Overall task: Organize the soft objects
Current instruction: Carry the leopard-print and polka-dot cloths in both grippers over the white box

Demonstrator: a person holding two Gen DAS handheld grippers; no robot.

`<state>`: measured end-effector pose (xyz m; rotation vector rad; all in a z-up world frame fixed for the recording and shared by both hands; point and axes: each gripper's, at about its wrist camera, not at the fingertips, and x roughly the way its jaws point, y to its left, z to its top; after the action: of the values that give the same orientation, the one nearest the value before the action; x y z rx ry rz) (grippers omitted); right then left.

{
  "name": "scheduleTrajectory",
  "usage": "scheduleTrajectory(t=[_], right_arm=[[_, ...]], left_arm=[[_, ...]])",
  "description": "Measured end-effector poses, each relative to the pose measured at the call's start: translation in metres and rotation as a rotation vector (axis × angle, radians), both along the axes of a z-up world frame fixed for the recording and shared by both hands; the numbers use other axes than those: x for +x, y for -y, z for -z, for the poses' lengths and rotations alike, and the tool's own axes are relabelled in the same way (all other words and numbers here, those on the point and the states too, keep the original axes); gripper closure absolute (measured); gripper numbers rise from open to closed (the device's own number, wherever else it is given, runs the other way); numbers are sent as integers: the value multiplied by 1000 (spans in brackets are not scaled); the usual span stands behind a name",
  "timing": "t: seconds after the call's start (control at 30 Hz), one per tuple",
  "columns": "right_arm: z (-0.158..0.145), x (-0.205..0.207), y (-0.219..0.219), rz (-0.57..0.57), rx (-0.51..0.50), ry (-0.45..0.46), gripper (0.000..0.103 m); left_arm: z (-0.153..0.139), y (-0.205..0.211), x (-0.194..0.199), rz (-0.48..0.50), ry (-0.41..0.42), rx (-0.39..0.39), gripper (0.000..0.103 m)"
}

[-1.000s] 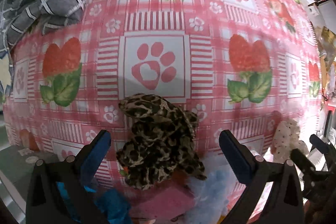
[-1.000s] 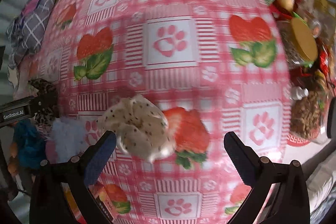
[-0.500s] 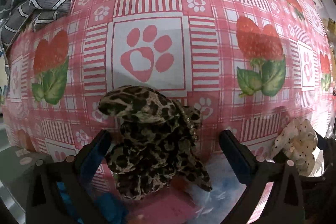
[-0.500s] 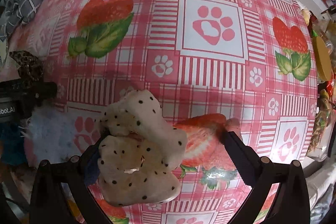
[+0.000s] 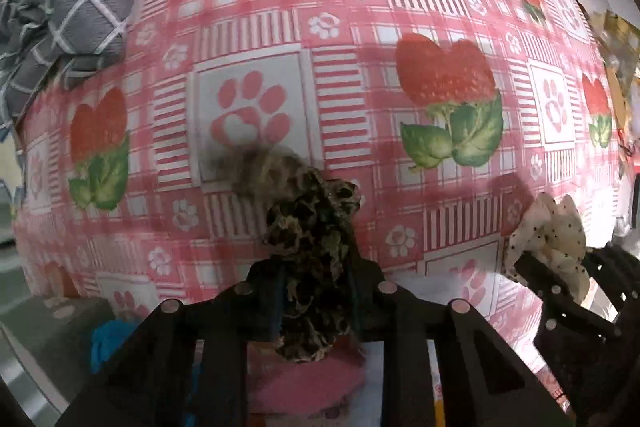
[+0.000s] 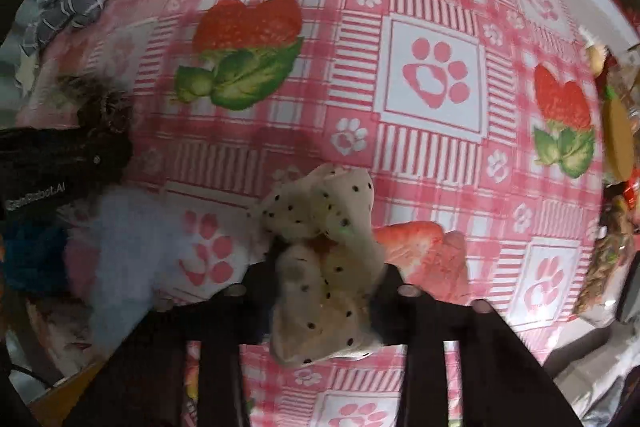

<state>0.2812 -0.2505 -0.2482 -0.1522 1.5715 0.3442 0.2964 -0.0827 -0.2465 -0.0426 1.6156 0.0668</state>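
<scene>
My left gripper (image 5: 316, 291) is shut on a leopard-print scrunchie (image 5: 312, 247), which sticks up between the closed fingers above the pink strawberry tablecloth (image 5: 260, 27). My right gripper (image 6: 320, 287) is shut on a cream scrunchie with black dots (image 6: 324, 259). That cream scrunchie also shows in the left wrist view (image 5: 548, 243) at the right, held by the other gripper. The left gripper body (image 6: 60, 163) shows at the left of the right wrist view, with the leopard scrunchie (image 6: 104, 103) blurred at its tip.
A grey checked cloth (image 5: 80, 3) lies at the far left of the table. Soft pale blue (image 6: 124, 247), teal (image 5: 106, 343) and pink (image 5: 304, 383) items lie near the front edge. Jars and snack packets (image 6: 616, 155) crowd the right edge.
Both grippers have closed: the left on the leopard scrunchie, the right on the dotted cream scrunchie. Both scrunchies are now squeezed between the fingers.
</scene>
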Motion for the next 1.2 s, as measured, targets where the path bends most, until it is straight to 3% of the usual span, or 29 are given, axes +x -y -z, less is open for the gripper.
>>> scheduleTrajectory(t=[0.3,0.57,1.2], right_arm=[[-38,-9,33,78,59,7,73],[-82,-46,60,131,96,28,73],[-151,-149,71,235,170,75,73]], left_arm=[[-55,-21,-28,-42,125,0,76],[-94,-36,-79,-76,170,-17,76],[-164,4,-214,150,212,-73,76]])
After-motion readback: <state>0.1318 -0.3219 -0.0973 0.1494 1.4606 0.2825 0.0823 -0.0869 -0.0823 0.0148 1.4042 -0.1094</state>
